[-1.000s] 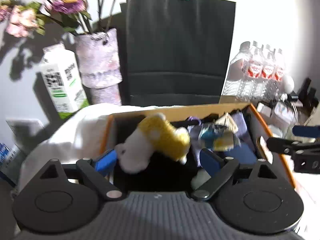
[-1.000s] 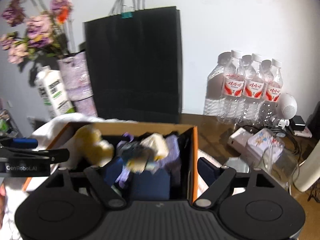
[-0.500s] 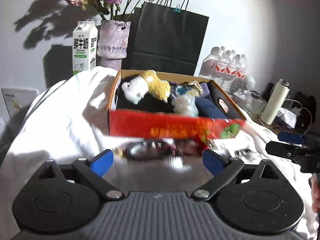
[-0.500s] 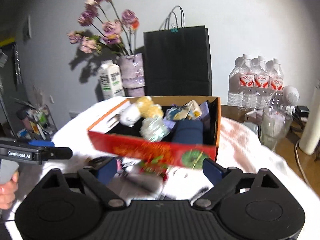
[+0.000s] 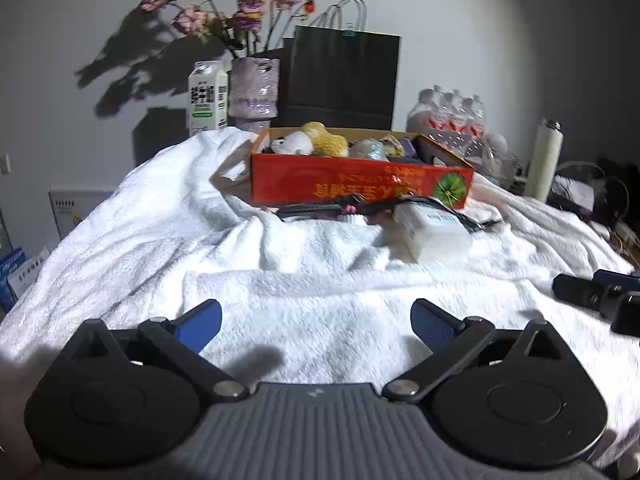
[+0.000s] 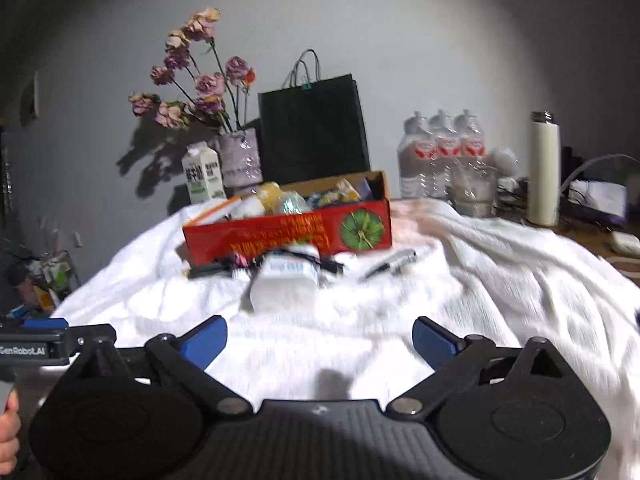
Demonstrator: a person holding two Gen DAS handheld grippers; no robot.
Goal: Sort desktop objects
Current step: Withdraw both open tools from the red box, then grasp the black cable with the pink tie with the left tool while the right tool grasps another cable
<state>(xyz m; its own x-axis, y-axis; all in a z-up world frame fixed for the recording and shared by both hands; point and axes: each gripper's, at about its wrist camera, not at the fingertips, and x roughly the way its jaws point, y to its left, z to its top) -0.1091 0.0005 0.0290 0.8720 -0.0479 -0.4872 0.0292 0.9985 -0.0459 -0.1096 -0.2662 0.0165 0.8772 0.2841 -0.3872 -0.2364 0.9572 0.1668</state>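
A red cardboard box (image 5: pixel 360 188) (image 6: pixel 288 234) sits on a white towel (image 5: pixel 280 280) (image 6: pixel 480 280), filled with a yellow and white plush toy (image 5: pixel 320 144) and several small items. In front of it lie a white tissue pack (image 5: pixel 434 232) (image 6: pixel 286 284), a black comb-like item (image 5: pixel 316 210) and a silver pen (image 6: pixel 390 262). My left gripper (image 5: pixel 316 320) hangs well short of them, its jaws still opening with nothing between them. My right gripper (image 6: pixel 320 338) is likewise back from the box, jaws opening and empty.
Behind the box stand a milk carton (image 5: pixel 208 100), a vase of flowers (image 5: pixel 256 88), a black paper bag (image 5: pixel 344 76), water bottles (image 6: pixel 440 152) and a white flask (image 6: pixel 544 168). Cables and small items clutter the right edge. The other gripper (image 5: pixel 596 296) shows at right.
Both grippers have pulled back from right over the box to well in front of it and sunk lower. Their jaws have widened. The plush toy stays in the box.
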